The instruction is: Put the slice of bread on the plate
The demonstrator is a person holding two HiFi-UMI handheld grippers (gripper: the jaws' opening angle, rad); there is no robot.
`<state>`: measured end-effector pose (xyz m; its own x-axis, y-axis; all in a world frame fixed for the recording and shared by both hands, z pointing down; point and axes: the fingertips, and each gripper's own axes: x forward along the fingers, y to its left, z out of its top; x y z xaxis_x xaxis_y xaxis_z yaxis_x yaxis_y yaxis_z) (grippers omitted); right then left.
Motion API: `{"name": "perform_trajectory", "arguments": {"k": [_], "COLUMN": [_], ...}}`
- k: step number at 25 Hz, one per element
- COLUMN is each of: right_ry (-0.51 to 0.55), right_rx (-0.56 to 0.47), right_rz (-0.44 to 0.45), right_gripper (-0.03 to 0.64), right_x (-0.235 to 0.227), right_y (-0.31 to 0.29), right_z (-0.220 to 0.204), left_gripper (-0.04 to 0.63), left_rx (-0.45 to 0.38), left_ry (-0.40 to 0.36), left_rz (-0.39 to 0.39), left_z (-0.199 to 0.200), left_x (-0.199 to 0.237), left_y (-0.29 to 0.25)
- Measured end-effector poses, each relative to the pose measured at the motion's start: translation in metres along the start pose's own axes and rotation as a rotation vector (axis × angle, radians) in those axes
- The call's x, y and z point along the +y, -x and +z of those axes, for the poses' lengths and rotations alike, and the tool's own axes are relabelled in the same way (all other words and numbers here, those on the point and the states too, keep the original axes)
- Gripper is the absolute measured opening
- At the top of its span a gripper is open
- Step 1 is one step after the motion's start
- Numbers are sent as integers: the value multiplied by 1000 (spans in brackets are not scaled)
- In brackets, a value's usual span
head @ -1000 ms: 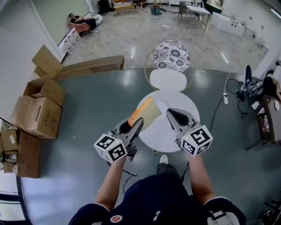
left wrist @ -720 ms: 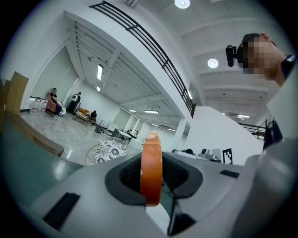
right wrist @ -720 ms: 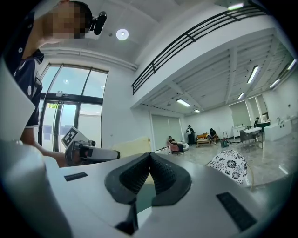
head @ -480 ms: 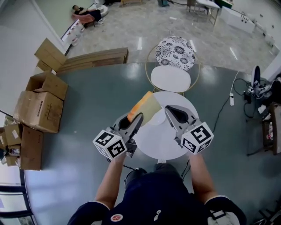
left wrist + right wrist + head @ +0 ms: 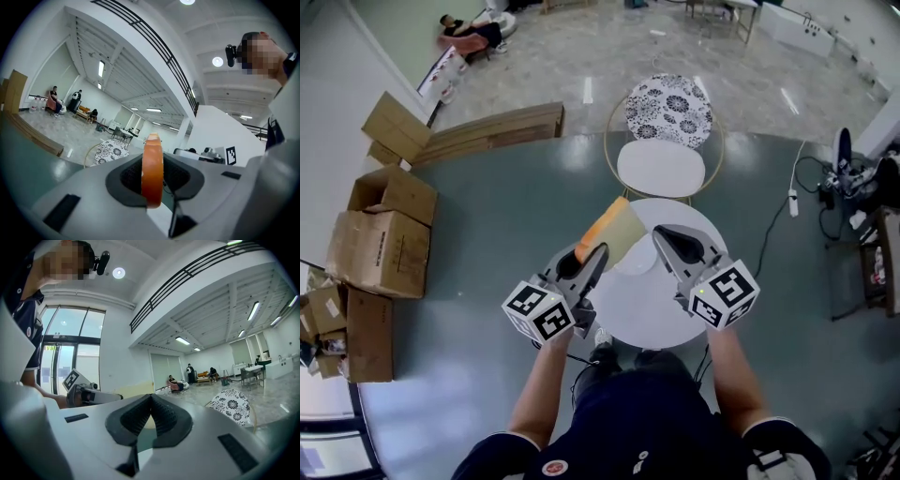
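A slice of bread (image 5: 615, 231) with an orange-brown crust stands on edge in my left gripper (image 5: 587, 258), which is shut on its lower end. In the left gripper view the slice (image 5: 152, 171) shows edge-on between the two dark pads. It hangs above the left part of the round white table (image 5: 675, 314). A white plate (image 5: 639, 268) shows only faintly on the tabletop, just right of the slice. My right gripper (image 5: 661, 235) hovers over the table beside the slice, and its jaws (image 5: 151, 397) meet with nothing between them.
A chair with a white seat (image 5: 658, 169) and a patterned back (image 5: 668, 112) stands just beyond the table. Cardboard boxes (image 5: 380, 239) lie on the floor at the left. Cables and equipment (image 5: 848, 183) sit at the right.
Both grippers have shifted slightly forward over the table together, and the person's feet have moved. The bread stays clamped in the left gripper; the right jaws stay together.
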<state>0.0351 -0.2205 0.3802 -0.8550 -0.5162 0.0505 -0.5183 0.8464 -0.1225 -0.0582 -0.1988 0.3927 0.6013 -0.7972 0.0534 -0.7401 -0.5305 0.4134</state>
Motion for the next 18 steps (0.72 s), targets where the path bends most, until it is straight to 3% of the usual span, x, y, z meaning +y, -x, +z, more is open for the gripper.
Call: {"name": "perform_trajectory", "arguments": {"k": [9,18], "right_ry": [1,-20], "right_rx": [17,30], "right_rz": [-137,-216], "right_gripper": [8,8], "right_x": [-3,-4], "right_y": [-21,-21], "right_z": [-5,-20], "left_gripper": [97,97], "left_rx": [56,132], "left_ry": [28,68], "left_rz": [-104,-167], "left_z": [-4,-27], "left_x": [36,49], "left_y": [-7,-21]}}
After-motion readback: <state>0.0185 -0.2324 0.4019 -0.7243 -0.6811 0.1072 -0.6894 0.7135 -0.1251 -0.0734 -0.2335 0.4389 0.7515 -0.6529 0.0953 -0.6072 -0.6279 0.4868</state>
